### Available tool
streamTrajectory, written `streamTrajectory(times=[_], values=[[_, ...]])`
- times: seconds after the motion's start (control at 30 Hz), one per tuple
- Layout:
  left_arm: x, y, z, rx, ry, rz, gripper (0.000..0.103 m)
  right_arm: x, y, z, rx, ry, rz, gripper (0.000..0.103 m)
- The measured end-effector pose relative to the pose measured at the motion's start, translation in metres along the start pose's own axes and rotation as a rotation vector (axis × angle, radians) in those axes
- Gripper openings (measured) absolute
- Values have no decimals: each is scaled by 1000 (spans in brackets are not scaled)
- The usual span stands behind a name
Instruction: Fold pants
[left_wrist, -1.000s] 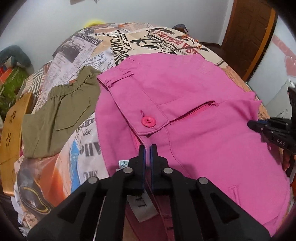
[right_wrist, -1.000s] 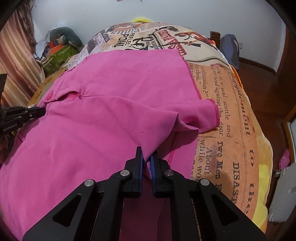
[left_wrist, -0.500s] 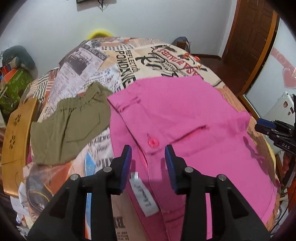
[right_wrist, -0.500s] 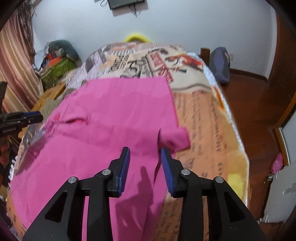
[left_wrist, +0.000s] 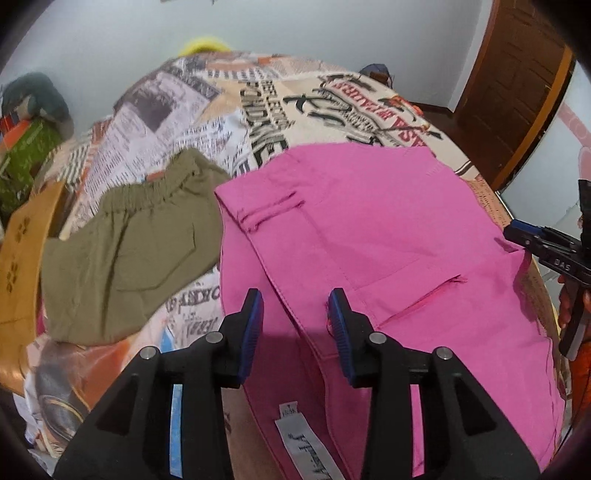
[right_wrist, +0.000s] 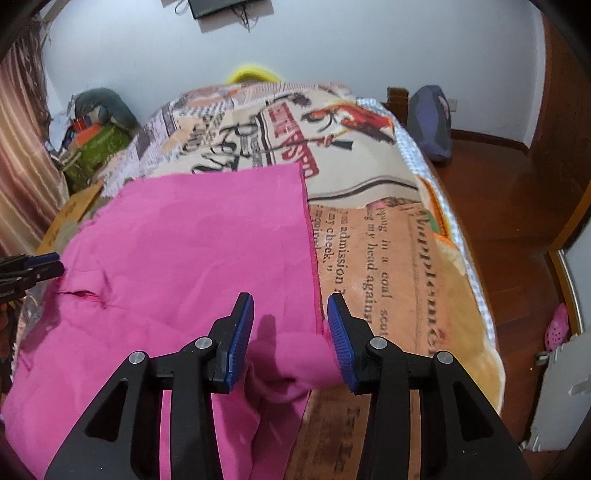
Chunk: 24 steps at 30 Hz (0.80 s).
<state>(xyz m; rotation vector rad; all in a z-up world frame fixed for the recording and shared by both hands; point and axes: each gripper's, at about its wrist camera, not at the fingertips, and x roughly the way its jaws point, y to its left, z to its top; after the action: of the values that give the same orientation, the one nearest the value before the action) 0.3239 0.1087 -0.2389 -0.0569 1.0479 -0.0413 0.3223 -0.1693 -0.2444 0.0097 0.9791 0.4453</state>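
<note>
The pink pants (left_wrist: 388, 240) lie folded on the bed (left_wrist: 258, 110), on its newspaper-print cover, waistband toward the left tongs (left_wrist: 295, 317), hem edge beside the right tongs (right_wrist: 290, 325). A second earlier both tongs were pinched shut on the pink cloth; their jaws have just been opening and now stand apart above it, with nothing clamped. Both views now take in more of the bed and the wall than before. The raised fold seen earlier at the right edge has dropped into a small rumpled lump under the right tongs. Olive shorts (left_wrist: 125, 258) lie just beside the pants, on the waistband side.
</note>
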Motion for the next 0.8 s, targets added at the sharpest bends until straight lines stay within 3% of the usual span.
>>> streamTrajectory(times=[0.1, 0.3, 0.37, 0.43, 0.53, 0.7, 0.8], values=[[5, 3, -2, -12, 2, -14, 39, 16, -5, -1, 16, 31, 5, 38], [7, -4, 1, -7, -4, -61, 40, 13, 2, -7, -32, -1, -8, 41], [9, -10, 3, 5, -1, -60, 39, 12, 4, -10, -56, -8, -15, 35], [11, -13, 6, 8, 1, -67, 26, 13, 7, -11, -78, -6, -23, 18], [11, -21, 9, 37, -12, -13, 7, 14, 9, -12, -100, -3, -28, 12], [4, -28, 13, 98, -68, 76, 7, 16, 17, -16, -173, 25, -75, 9], [7, -22, 16, 94, -55, 78, 7, 16, 14, -17, -142, 34, -67, 9]])
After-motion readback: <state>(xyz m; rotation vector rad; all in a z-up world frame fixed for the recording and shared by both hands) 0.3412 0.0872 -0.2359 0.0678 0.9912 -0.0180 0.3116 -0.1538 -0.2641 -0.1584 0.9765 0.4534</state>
